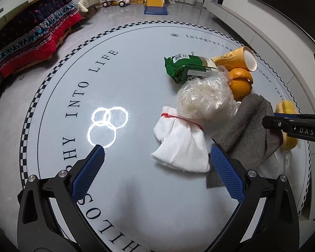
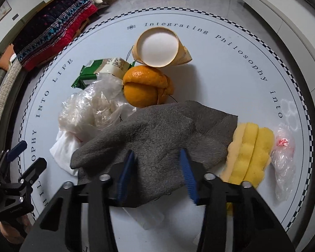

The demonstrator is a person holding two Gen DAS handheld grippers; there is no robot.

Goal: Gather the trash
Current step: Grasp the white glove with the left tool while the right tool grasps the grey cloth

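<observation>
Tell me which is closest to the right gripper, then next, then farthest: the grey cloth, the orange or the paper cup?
1. grey cloth: between the right gripper's fingers.
2. orange: just beyond the cloth.
3. paper cup: farthest, lying on its side behind the orange.

Fuzzy matt grey cloth (image 2: 157, 130), crinkly clear plastic bag (image 2: 88, 107), glossy smooth tabletop (image 1: 119, 67).

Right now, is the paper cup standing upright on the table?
No, the paper cup lies tipped on its side behind the orange peel, its open mouth facing the right wrist camera.
</observation>
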